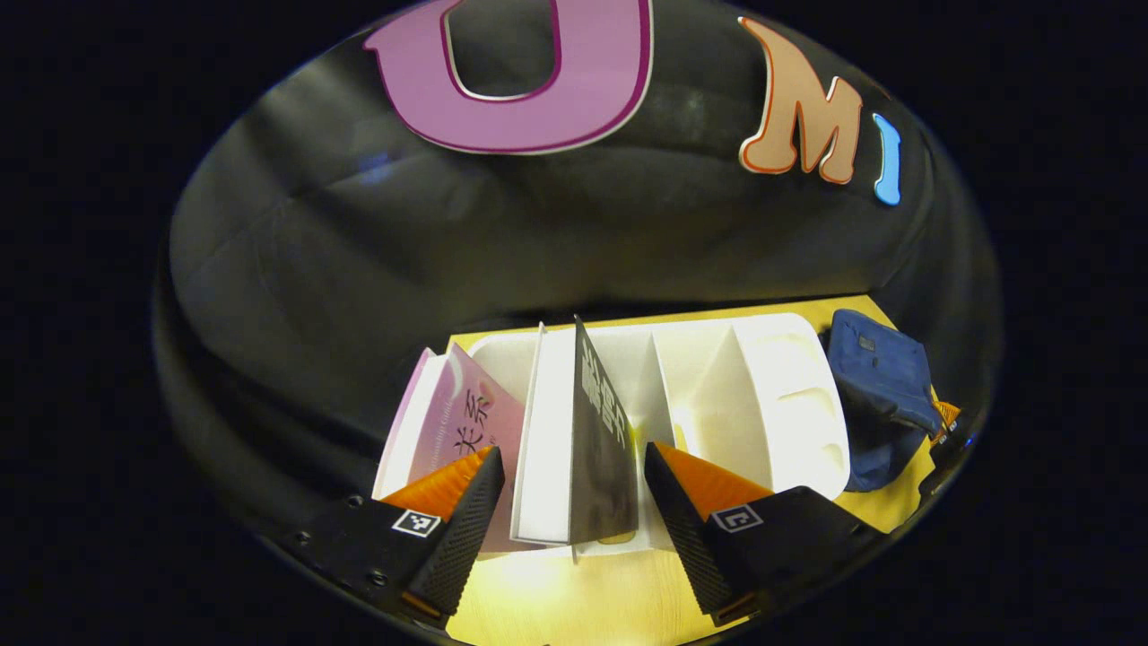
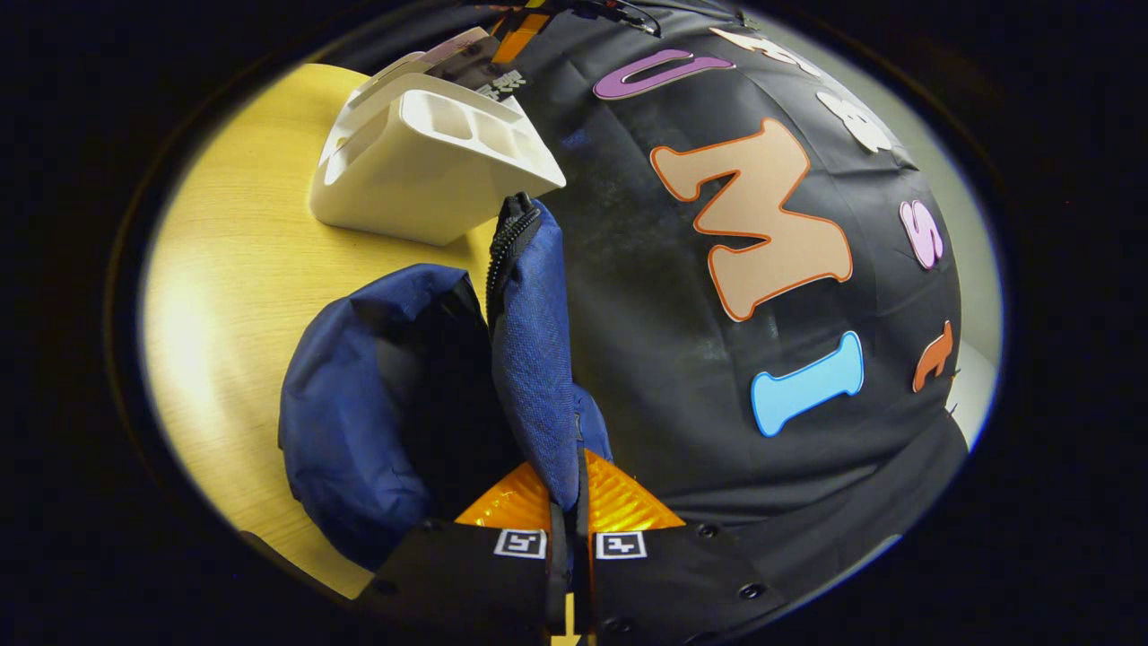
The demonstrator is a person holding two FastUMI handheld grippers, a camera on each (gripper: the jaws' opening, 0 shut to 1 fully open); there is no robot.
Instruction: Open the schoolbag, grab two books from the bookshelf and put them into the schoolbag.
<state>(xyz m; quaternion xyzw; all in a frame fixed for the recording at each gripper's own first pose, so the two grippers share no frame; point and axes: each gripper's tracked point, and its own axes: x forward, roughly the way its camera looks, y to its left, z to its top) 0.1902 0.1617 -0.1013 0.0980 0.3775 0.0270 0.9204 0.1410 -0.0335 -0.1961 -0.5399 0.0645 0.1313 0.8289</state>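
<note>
jaws spread wide around an upright book, bag flap pinched open

left gripper [image 1: 574,484] straddles the dark-covered upright book [image 1: 603,449] in the white plastic bookshelf [image 1: 789,404], not touching it; closing off-centre could topple it onto the pink book [image 1: 466,422]. right gripper [image 2: 567,502] clamps the blue fabric schoolbag [image 2: 529,341] flap; a slip would close the bag.

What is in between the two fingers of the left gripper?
A dark-covered book stands upright in the white bookshelf, in the gap of the open left gripper, untouched, in the left gripper view.
</note>
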